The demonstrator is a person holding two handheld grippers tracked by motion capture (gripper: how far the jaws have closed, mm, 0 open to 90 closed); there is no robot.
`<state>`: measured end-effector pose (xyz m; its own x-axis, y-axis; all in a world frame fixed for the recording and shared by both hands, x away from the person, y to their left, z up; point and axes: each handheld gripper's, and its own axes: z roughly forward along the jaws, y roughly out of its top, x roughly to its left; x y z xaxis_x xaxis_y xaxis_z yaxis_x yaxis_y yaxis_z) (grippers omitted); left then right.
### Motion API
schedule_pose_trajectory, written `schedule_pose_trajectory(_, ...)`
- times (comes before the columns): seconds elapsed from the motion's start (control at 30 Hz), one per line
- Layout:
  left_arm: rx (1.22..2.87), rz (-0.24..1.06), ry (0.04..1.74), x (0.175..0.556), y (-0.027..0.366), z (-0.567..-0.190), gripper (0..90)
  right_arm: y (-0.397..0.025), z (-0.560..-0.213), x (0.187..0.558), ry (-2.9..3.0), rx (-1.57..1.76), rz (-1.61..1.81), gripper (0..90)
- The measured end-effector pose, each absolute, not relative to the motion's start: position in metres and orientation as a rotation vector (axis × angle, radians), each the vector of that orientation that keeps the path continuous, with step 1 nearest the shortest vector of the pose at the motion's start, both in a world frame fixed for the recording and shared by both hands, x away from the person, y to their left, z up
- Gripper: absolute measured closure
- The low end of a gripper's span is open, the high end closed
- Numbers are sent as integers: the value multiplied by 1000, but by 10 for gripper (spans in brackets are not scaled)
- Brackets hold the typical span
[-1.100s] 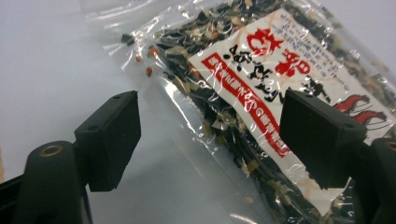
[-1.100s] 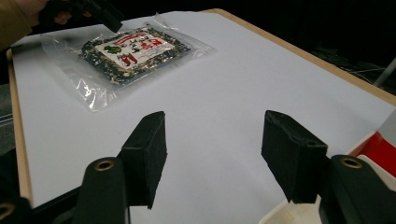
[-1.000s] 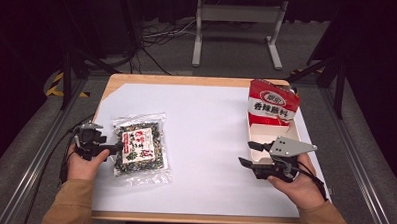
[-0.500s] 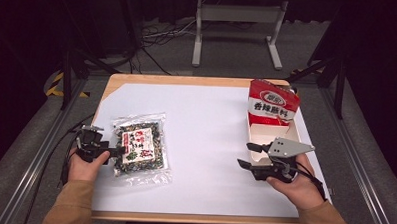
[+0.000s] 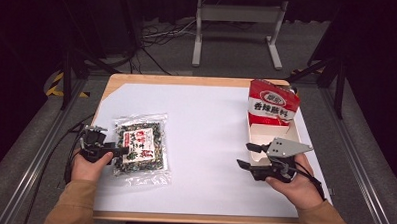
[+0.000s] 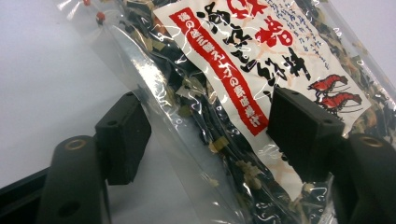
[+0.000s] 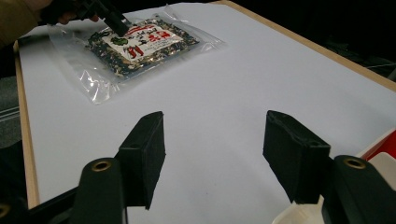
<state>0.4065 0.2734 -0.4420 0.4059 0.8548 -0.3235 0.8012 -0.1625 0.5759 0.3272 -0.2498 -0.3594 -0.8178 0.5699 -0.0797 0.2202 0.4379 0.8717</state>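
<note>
A clear packet (image 5: 141, 146) of dark dried mix with a red and white label lies flat on the left of the white table. My left gripper (image 5: 117, 150) is at its left edge. In the left gripper view the jaws stand wide apart with the packet (image 6: 243, 70) between them, so this gripper (image 6: 210, 135) is open. My right gripper (image 5: 246, 154) hovers open over bare table at the right, nothing between its jaws (image 7: 215, 149). From there the packet (image 7: 140, 46) shows far off.
A red snack bag (image 5: 273, 105) stands upright at the far end of a white tray (image 5: 300, 131), just right of my right gripper. The tray's corner (image 7: 299, 215) shows beside the right jaw. The table's wooden edge (image 5: 193, 218) is near the person.
My left gripper has slid a little to the right, so its jaws now straddle the packet's left edge. The right gripper has hardly moved.
</note>
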Motion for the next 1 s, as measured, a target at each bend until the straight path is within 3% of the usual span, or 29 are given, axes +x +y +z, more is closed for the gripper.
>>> schedule_pose_trajectory(0.27, 1940, 90, 1429, 405, 266, -440, 534, -248, -360, 327, 2335, 672, 1334, 391)
schedule_pose_trajectory(0.67, 1824, 37, 1428, 403, 273, -435, 738, -249, -360, 328, 2330, 670, 1339, 388)
schedule_pose_trajectory(0.7, 1797, 34, 1416, 402, 275, -432, 785, -249, -360, 328, 2330, 671, 1340, 388)
schedule_pose_trajectory(1.0, 1736, 118, 1283, 385, 269, -405, 825, -248, -360, 328, 2332, 672, 1341, 389)
